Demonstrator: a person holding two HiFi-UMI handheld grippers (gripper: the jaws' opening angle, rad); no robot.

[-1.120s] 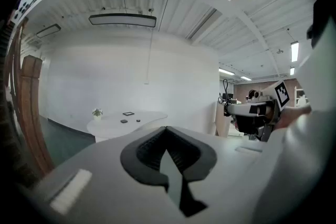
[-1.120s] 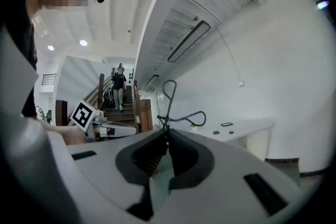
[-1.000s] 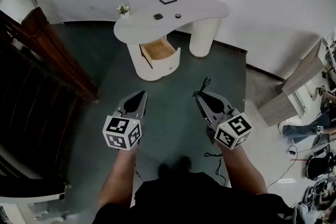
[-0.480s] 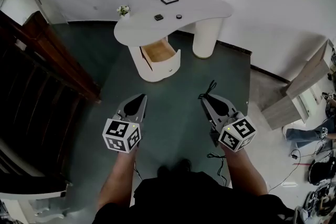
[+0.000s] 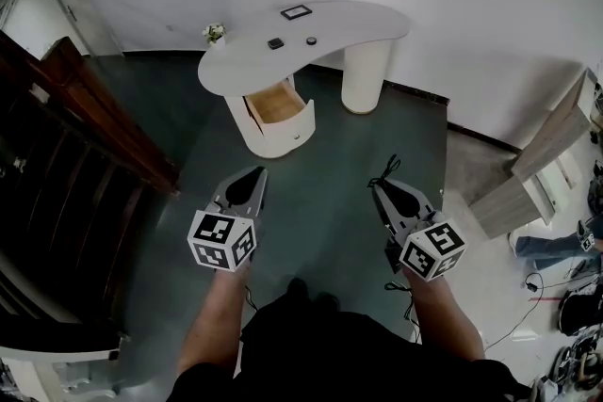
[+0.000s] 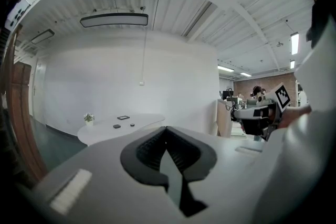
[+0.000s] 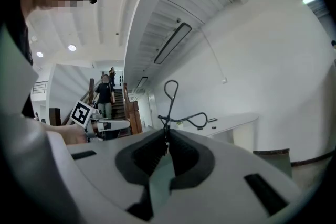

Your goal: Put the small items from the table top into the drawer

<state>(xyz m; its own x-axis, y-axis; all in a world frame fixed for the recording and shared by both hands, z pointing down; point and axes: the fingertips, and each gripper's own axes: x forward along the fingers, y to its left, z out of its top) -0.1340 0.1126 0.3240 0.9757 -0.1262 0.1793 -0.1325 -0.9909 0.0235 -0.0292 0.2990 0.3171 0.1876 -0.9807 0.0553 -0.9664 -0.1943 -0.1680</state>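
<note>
a: small items, meaning the dark square piece [image 5: 275, 43] and the round one [image 5: 311, 40]: where are they from the claws?

b: nearest first. the left claw [image 5: 252, 175] has its jaws pressed together with nothing between them. the right claw [image 5: 382, 187] is clamped on a thin wire loop [image 5: 389, 168] that sticks out past its tips. ahead of both is bare floor [image 5: 330, 155]. the open drawer [image 5: 276, 102] is well ahead of the left claw and a little to its right. beyond it stands the counter [image 5: 367, 19]. the two pieces lie on top of it, just past the drawer and well apart from either claw. a framed card [image 5: 296, 12] lies further back, and a small plant [image 5: 215, 33] sits at the far left edge.

a: what could go wrong from here?

b: i'd say the wire loop is the main worry. the right claw can't take anything while it is closed on it, and the springy ends could sweep a piece off the counter. both pieces look low and flat, so jaws coming in closed or too shallow may shove them along rather than lift them. the drawer front juts toward the claws, so a low approach could knock it shut. i see nothing in the drawer, so i judge the task not yet begun.
</note>
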